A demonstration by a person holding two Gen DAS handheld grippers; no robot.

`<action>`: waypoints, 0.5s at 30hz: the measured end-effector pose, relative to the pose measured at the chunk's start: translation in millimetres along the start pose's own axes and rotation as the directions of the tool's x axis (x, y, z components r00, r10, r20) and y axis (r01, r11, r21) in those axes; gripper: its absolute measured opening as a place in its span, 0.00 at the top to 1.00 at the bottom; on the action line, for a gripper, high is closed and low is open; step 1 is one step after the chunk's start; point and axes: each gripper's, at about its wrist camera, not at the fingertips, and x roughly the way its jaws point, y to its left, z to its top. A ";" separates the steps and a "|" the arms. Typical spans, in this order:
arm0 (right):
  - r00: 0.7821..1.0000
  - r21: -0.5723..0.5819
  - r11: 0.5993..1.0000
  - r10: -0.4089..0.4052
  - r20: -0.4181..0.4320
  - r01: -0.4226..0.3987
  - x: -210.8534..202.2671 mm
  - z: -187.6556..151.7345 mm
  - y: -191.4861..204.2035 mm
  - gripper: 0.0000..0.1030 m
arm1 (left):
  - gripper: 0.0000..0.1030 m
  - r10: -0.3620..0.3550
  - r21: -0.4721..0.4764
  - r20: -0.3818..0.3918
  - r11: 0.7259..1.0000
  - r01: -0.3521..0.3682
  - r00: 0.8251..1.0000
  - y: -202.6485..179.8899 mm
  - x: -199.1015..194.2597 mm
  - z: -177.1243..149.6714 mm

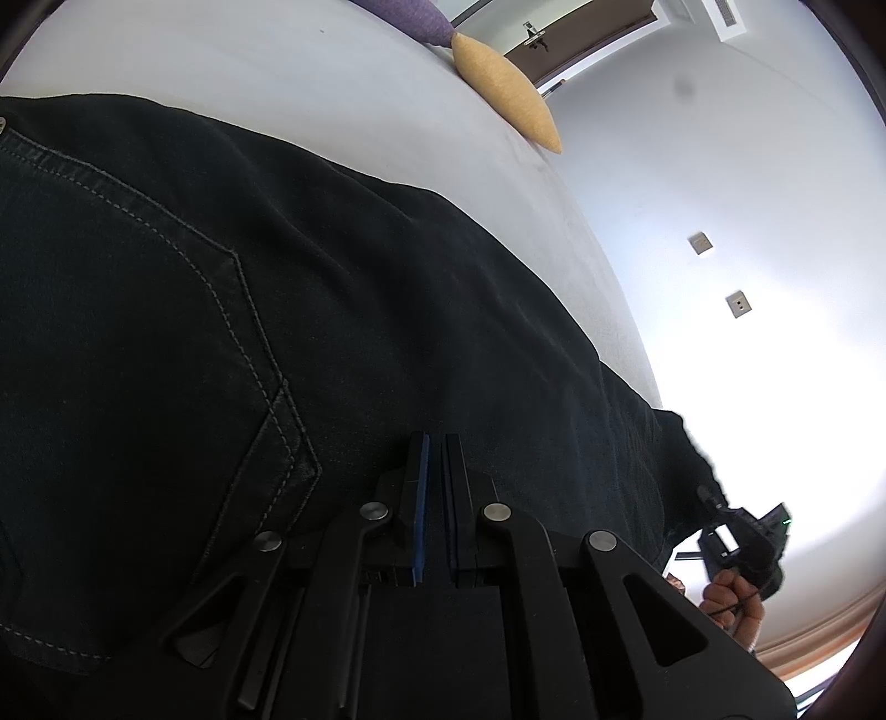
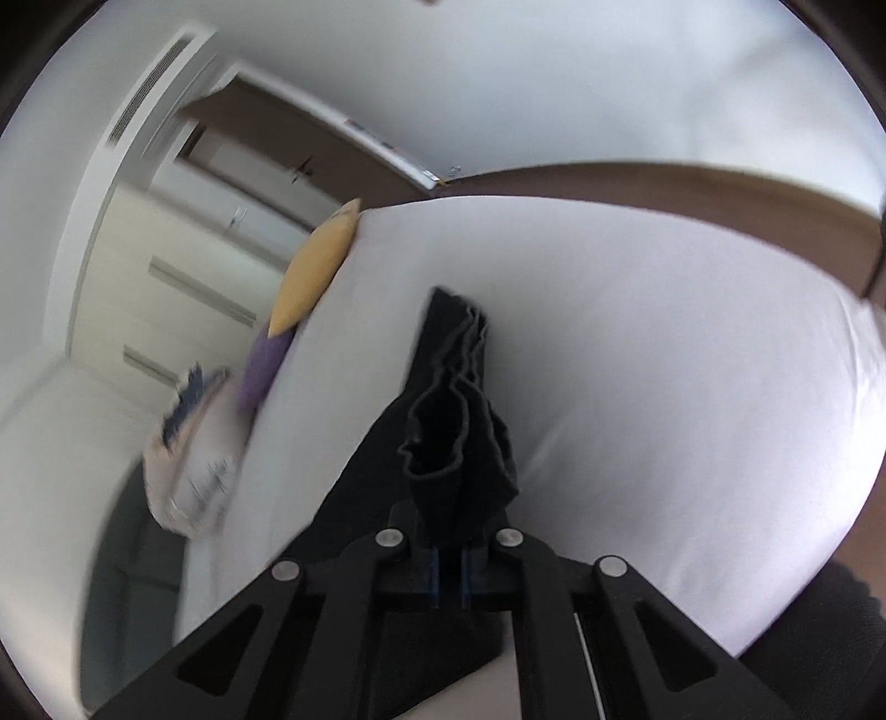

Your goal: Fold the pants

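Observation:
Dark denim pants lie spread over the white bed, with a stitched back pocket showing at the left. My left gripper is low in the left wrist view, its blue pads together and its tips against the denim. Whether a fold is pinched there I cannot tell. My right gripper is shut on the bunched leg ends of the pants, which stand up out of its fingers above the bed. In the left wrist view that right gripper sits at the pants' far right end, held by a hand.
A yellow cushion and a purple one lie at the bed's far edge. A patterned pillow sits by the bed's left side. A brown headboard borders the bed. Wall sockets and a door are beyond.

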 end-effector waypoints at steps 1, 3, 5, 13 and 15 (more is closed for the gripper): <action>1.000 -0.076 0.997 -0.011 -0.007 0.010 1.7 -5.4 18.5 0.94 | 0.96 -0.001 0.000 0.002 1.000 0.001 1.000 -0.9 1.0 -1.2; 0.999 -0.257 0.966 -0.041 -0.025 0.033 7.7 -24.2 63.4 0.94 | 0.96 -0.004 -0.001 0.007 1.000 0.004 1.000 -2.0 1.9 -2.4; 0.997 -0.429 0.902 -0.068 -0.043 0.043 15.2 -51.2 104.5 0.94 | 0.96 -0.009 -0.013 0.015 1.000 0.009 1.000 -3.4 -0.3 -3.3; 0.960 -0.884 0.453 -0.280 -0.016 0.117 81.6 -181.4 178.1 0.95 | 0.10 -0.110 -0.023 0.054 0.994 0.111 0.992 -37.3 -7.1 -6.7; 0.959 -0.905 0.401 -0.281 0.024 0.140 85.1 -191.0 174.6 0.94 | 0.08 -0.117 -0.025 0.034 0.993 0.118 0.993 -46.6 -0.2 -8.1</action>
